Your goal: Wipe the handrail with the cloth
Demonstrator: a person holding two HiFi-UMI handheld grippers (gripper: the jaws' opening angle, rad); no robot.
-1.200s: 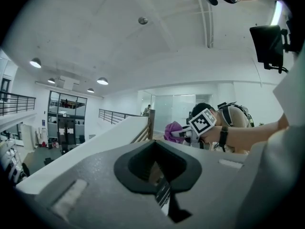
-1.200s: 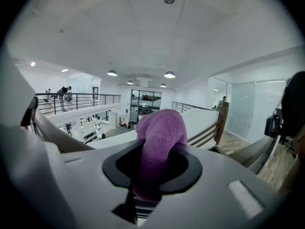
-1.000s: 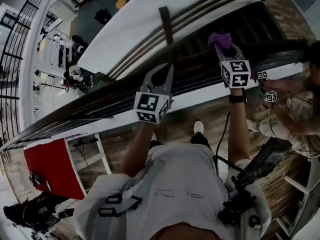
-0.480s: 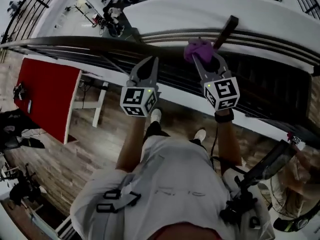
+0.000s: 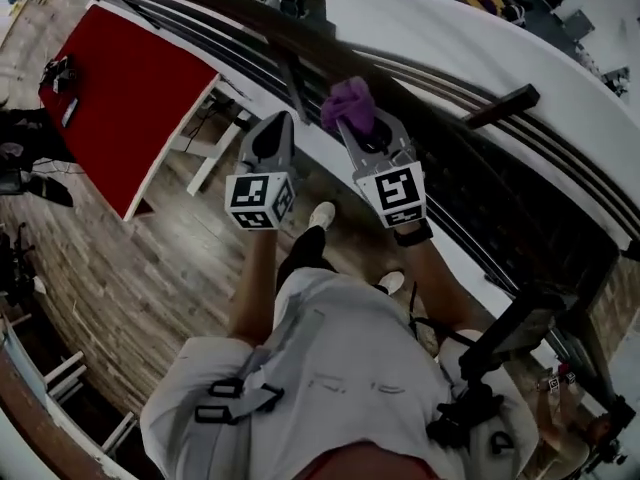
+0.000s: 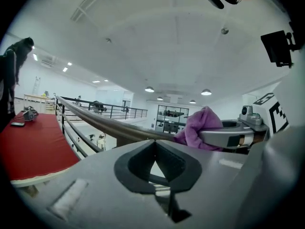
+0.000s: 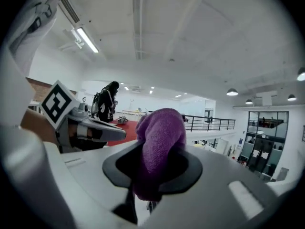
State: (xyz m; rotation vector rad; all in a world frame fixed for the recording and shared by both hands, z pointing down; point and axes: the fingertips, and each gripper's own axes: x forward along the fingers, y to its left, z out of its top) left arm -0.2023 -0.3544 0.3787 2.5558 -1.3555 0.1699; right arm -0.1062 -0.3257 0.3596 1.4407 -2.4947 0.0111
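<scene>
Head view: cloth [image 5: 348, 103] at the handrail [image 5: 240, 13], left gripper [image 5: 277, 126] empty

Head view puts a red table [image 5: 120, 98] at 10 o'clock. The left gripper sits at 11 o'clock from the person's chest, its tip just short of the handrail. The right gripper [image 5: 352, 120] is at 12 o'clock beside it, with the purple cloth bunched on the rail line.

Left gripper view adds what the overhead angle cannot: its jaws [image 6: 154, 143] are pressed together with nothing between them. The rail [image 6: 95, 120] runs straight into the cloth [image 6: 200, 128] at 3 o'clock.

Right gripper view alone shows the jaws clamped on the cloth [image 7: 159, 147], and the left gripper [image 7: 90, 128] at 9 o'clock.
</scene>
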